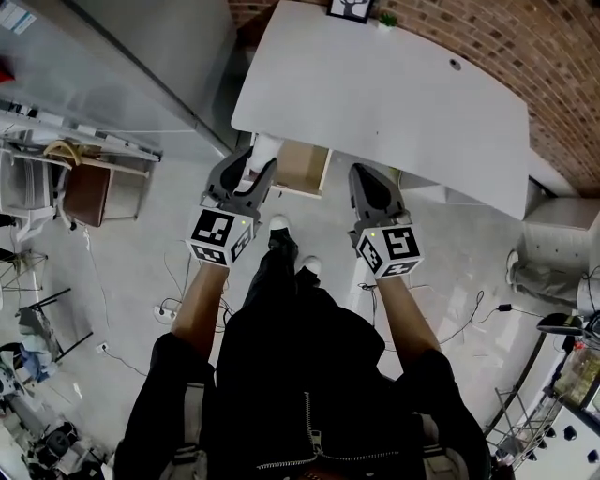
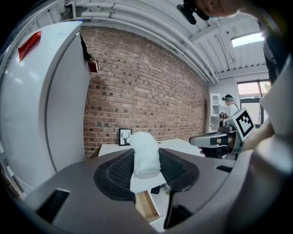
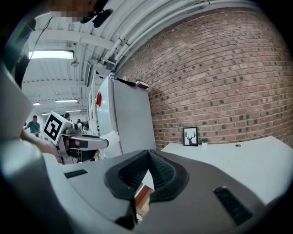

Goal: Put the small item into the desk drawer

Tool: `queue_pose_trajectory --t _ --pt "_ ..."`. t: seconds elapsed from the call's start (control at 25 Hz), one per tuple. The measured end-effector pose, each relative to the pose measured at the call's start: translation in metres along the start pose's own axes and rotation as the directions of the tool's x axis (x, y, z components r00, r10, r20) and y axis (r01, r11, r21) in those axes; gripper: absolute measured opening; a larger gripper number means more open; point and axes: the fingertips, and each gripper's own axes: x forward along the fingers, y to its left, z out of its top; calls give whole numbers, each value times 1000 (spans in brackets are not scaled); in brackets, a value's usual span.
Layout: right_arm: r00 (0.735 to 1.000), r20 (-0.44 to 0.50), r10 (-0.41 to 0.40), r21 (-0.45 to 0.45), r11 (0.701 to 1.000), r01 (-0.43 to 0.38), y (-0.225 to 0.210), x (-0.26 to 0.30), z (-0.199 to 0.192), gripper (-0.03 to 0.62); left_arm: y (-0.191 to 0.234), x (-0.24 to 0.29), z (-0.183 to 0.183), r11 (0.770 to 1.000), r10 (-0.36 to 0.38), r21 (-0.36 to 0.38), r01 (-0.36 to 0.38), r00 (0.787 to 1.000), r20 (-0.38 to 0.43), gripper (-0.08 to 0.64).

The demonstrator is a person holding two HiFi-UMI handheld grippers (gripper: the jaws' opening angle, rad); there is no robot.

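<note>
My left gripper is shut on a small white rolled item, which stands upright between the dark ribbed pads in the left gripper view, the roll rising above them. It hangs over the floor just in front of the open wooden drawer under the white desk. Part of the drawer shows below the jaws. My right gripper is beside it, shut with nothing between its pads, near the desk's front edge.
A framed deer picture and a small plant stand at the desk's far edge against the brick wall. A tall white cabinet rises left of the desk. Cables lie on the floor, and a chair with clutter stands left.
</note>
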Motion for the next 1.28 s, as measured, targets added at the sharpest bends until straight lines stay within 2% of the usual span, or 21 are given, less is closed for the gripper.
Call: queue_pose_trajectory --t 0.24,0.52,0.88,1.28 --pt "999 -48 -14 27 1000 16 -2 -5 -25 5 -10 4 -33 999 -34 -16 33 998 -53 169" --pt "997 -81 -17 45 999 21 2 -5 -47 5 -21 14 -71 995 -97 7 98 988 -122 169" --pt "991 -124 -54 68 996 63 2 1 -80 5 -8 31 -127 988 -150 -3 153 965 -215 169" --pt "982 -152 -111 98 987 126 4 4 -112 5 9 53 -196 980 -193 -21 196 929 -316 169"
